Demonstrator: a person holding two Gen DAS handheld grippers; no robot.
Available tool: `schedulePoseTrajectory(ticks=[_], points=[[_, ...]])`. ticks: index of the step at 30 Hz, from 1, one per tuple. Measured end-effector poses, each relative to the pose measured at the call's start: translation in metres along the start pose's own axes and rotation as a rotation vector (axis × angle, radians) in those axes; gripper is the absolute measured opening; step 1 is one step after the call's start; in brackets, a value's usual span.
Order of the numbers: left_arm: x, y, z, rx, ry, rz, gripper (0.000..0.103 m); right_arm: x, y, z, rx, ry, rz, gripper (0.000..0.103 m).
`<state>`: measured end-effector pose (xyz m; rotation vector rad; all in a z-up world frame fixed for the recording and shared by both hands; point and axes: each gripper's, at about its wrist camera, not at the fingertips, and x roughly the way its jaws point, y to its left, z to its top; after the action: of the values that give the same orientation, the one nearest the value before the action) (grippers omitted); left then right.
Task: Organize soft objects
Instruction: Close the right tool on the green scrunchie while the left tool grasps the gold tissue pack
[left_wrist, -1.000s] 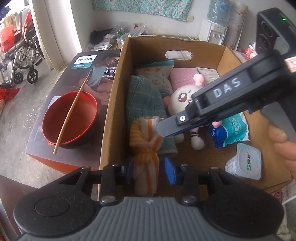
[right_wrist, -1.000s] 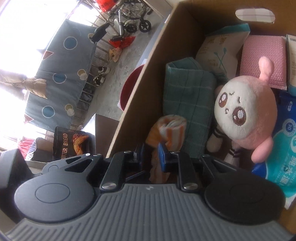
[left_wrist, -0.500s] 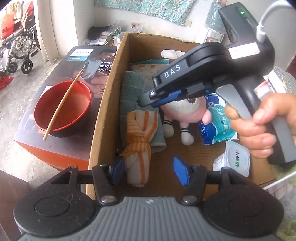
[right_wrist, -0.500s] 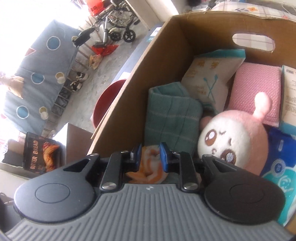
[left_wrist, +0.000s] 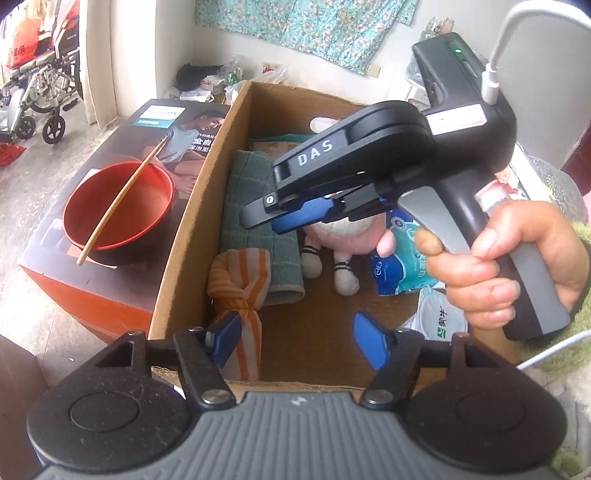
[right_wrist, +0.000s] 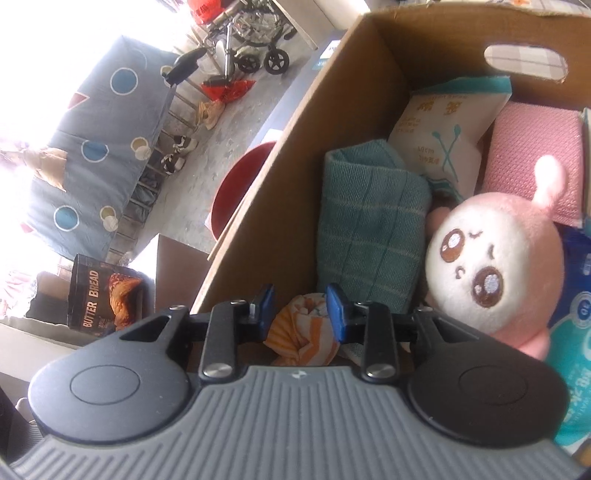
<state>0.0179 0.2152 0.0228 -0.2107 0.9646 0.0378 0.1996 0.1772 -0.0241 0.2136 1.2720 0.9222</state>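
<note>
Both tongs have just been opening: the left tongs (left_wrist: 299, 341) gape beside the orange-striped towel (left_wrist: 238, 291), the right tongs (right_wrist: 300, 314) hang parted above it. Released, the towel lies in the cardboard box (left_wrist: 184, 236) against the green towel (left_wrist: 258, 236), so this item looks placed.

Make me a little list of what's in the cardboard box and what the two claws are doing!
box: cardboard box, open top
striped cloth: orange-and-white bundle, lying in the near corner
towel: green towel, beside the bundle
toy: pink plush doll, next to the towel
left claw: has just been opening; one pad rests by the bundle
right claw: has just been opening, above the bundle
outside: red bowl with a stick
</note>
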Motion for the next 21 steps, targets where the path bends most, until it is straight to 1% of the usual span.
schedulePoseTrajectory(ticks=[1,3,4,5,9,11,13,15,17,19,21], points=[[-0.004,-0.004,-0.002,0.009,-0.026,0.009,0.072,-0.011,0.000,-0.002,-0.003,-0.022,0.010,0.034],[-0.010,-0.012,-0.004,0.028,-0.072,0.021,0.077,-0.037,-0.003,-0.011,-0.007,-0.069,0.025,0.042],[-0.012,-0.015,-0.004,0.036,-0.104,0.021,0.079,-0.052,-0.005,-0.017,-0.010,-0.101,0.028,0.044],[-0.015,-0.020,-0.006,0.039,-0.127,0.018,0.082,-0.066,-0.006,-0.023,-0.013,-0.132,0.024,0.046],[-0.022,-0.042,-0.010,0.046,-0.193,-0.007,0.084,-0.127,-0.017,-0.056,-0.025,-0.278,-0.010,0.054],[-0.025,-0.057,-0.011,0.057,-0.221,-0.023,0.085,-0.156,-0.024,-0.075,-0.033,-0.357,-0.043,0.055],[-0.027,-0.072,-0.012,0.069,-0.247,-0.043,0.085,-0.189,-0.038,-0.098,-0.038,-0.438,-0.085,0.058],[-0.026,-0.090,-0.013,0.091,-0.269,-0.065,0.085,-0.215,-0.047,-0.118,-0.034,-0.502,-0.121,0.063],[-0.023,-0.113,-0.014,0.126,-0.289,-0.088,0.085,-0.241,-0.061,-0.142,-0.013,-0.566,-0.167,0.066],[-0.017,-0.134,-0.014,0.169,-0.285,-0.119,0.085,-0.261,-0.075,-0.164,-0.008,-0.613,-0.233,0.066],[-0.012,-0.152,-0.011,0.216,-0.269,-0.147,0.085,-0.279,-0.089,-0.185,-0.008,-0.643,-0.315,0.069]])
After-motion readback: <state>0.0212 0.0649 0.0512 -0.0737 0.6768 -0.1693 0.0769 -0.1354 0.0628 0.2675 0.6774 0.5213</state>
